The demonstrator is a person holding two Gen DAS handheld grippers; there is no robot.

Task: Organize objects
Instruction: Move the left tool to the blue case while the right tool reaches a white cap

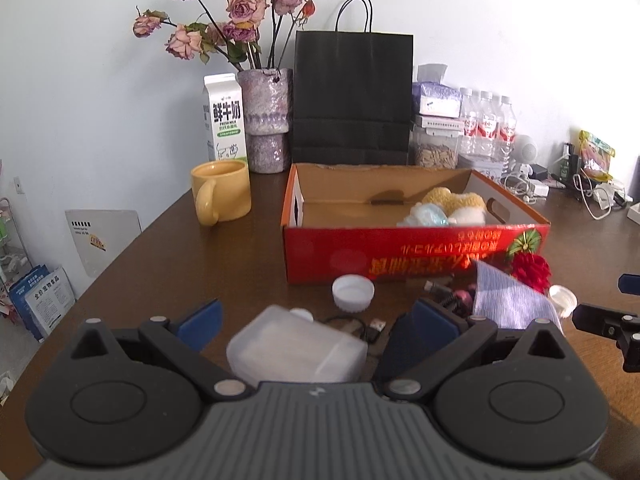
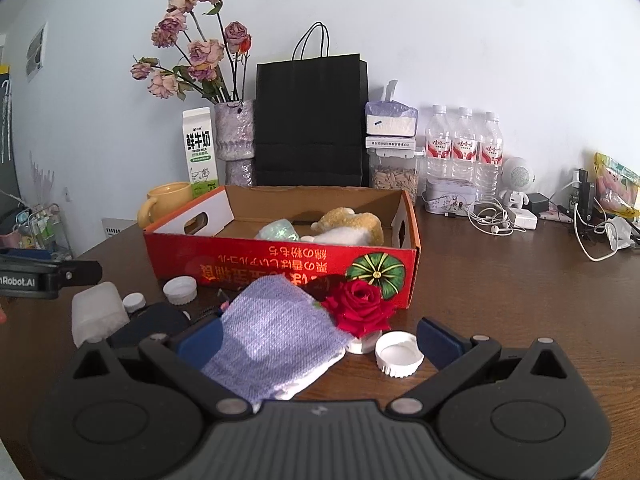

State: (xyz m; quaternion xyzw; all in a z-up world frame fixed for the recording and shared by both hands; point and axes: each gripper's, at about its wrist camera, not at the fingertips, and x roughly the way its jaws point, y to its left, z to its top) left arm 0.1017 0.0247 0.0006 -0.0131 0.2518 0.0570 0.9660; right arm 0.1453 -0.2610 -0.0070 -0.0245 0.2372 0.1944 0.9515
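Note:
A red cardboard box [image 1: 400, 254] [image 2: 248, 260] stands mid-table with a plush toy [image 1: 456, 204] [image 2: 352, 226] and a pale blue bundle [image 2: 278, 230] inside. In front of it lie a translucent plastic bottle [image 1: 296, 346] [image 2: 98, 312], white caps [image 1: 353, 292] [image 2: 399, 354], a lilac cloth [image 2: 272, 336] [image 1: 508, 300], a red rose [image 2: 360, 306] [image 1: 530, 270] and a black cable [image 1: 360, 326]. My left gripper [image 1: 316, 320] is open with the bottle between its fingers. My right gripper [image 2: 320, 338] is open around the cloth and a white cap.
A yellow mug [image 1: 220, 192], milk carton [image 1: 224, 118], vase of dried roses [image 1: 268, 120], black paper bag [image 1: 352, 96], seed jar [image 2: 394, 172] and water bottles [image 2: 464, 148] line the back. Chargers and cables [image 2: 520, 216] lie at the right. The table's left edge [image 1: 120, 256] drops to the floor.

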